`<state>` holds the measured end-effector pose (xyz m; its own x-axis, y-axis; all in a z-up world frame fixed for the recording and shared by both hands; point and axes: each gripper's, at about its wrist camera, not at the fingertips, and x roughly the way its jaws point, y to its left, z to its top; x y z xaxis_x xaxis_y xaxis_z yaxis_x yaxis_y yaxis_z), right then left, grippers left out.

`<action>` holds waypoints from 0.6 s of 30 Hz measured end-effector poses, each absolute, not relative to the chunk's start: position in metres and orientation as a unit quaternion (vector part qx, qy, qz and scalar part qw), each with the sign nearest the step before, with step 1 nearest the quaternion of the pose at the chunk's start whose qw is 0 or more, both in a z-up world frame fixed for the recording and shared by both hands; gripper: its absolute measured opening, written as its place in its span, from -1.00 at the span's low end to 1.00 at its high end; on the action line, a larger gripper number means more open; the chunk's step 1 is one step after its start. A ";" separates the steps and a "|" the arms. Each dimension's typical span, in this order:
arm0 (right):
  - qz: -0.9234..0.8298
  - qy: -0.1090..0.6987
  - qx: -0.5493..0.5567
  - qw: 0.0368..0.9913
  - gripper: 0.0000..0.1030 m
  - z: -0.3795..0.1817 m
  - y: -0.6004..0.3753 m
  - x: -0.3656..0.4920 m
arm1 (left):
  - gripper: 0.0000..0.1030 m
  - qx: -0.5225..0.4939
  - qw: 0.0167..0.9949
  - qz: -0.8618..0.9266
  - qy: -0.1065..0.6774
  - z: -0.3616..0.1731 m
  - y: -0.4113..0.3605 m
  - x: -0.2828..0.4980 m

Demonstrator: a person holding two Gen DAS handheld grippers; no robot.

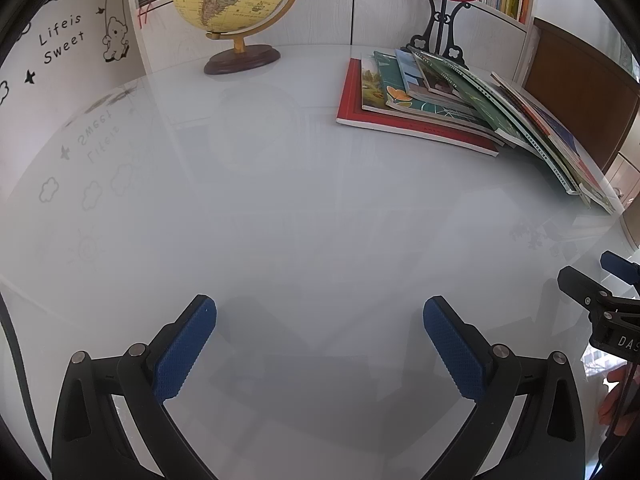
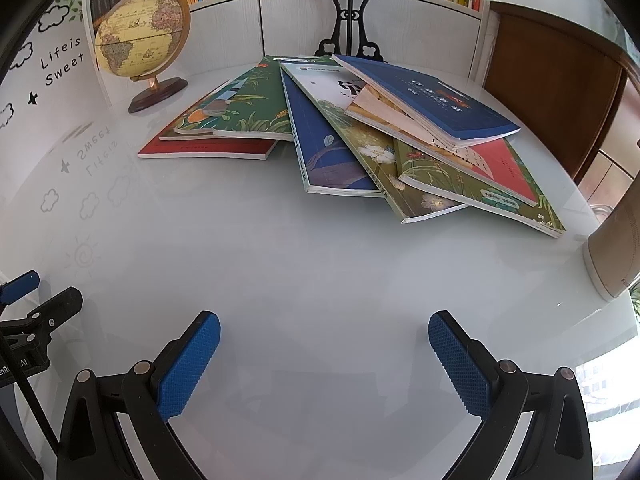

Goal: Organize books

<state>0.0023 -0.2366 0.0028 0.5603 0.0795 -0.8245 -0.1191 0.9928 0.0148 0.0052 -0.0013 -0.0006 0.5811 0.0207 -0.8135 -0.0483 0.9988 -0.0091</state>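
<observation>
White table [image 2: 320, 260], sprawled books [image 2: 360, 140]

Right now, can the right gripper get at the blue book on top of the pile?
Probably yes. The right gripper is open, and only bare table lies between it and the blue book, which rests uncovered on top of the pile.
</observation>
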 end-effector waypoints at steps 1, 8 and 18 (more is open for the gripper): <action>0.056 0.465 -0.021 0.883 1.00 0.003 -0.237 0.002 | 1.00 -0.015 0.889 0.019 0.457 -0.001 -0.001 0.005; 0.053 0.466 -0.020 0.883 1.00 0.003 -0.237 0.003 | 1.00 -0.015 0.889 0.019 0.457 -0.001 -0.001 0.005; 0.053 0.466 -0.020 0.883 1.00 0.002 -0.237 0.003 | 1.00 -0.015 0.889 0.019 0.457 -0.001 -0.001 0.006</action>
